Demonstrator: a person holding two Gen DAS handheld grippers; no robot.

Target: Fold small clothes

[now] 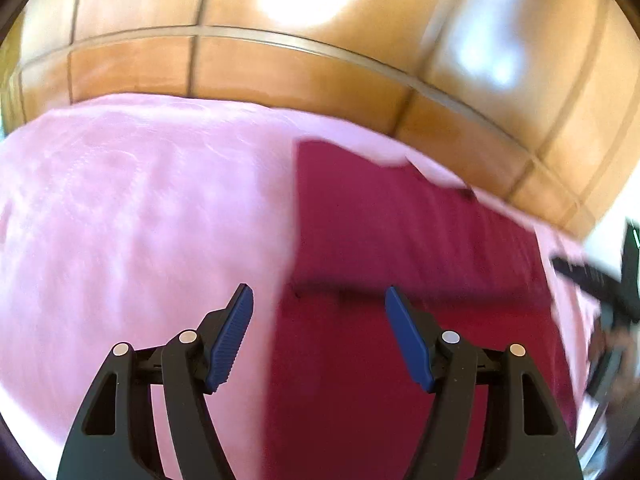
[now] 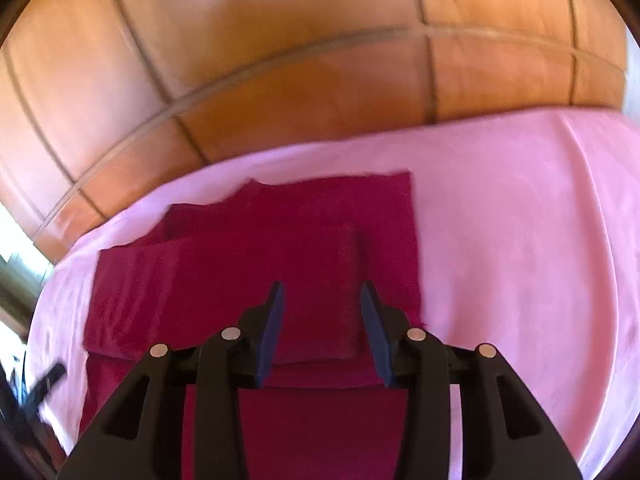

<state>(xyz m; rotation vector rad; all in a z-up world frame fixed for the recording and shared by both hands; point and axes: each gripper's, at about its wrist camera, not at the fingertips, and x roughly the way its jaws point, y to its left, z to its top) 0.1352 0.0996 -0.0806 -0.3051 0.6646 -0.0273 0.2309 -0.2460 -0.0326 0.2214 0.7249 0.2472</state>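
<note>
Garment [image 2: 256,280], dark red, lies partly folded on the pink cover [image 2: 520,240], likely soft, light and limp, best pinched at a corner or hem; left gripper [image 1: 319,336] gapes wide, right gripper [image 2: 322,332] narrower, both empty.

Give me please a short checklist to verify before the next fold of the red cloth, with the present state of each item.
1. Left gripper open and holding nothing: ok.
2. Right gripper open and holding nothing: ok.
3. Red cloth lies on the pink blanket, not hanging off: ok.
4. One fold already made, a layer lying on top: ok.
5. Cloth edges are straight and aligned: cannot tell, the pictures are blurred.
6. Grippers are clear of each other: ok, the other gripper shows only at the right edge of the left wrist view.
</note>
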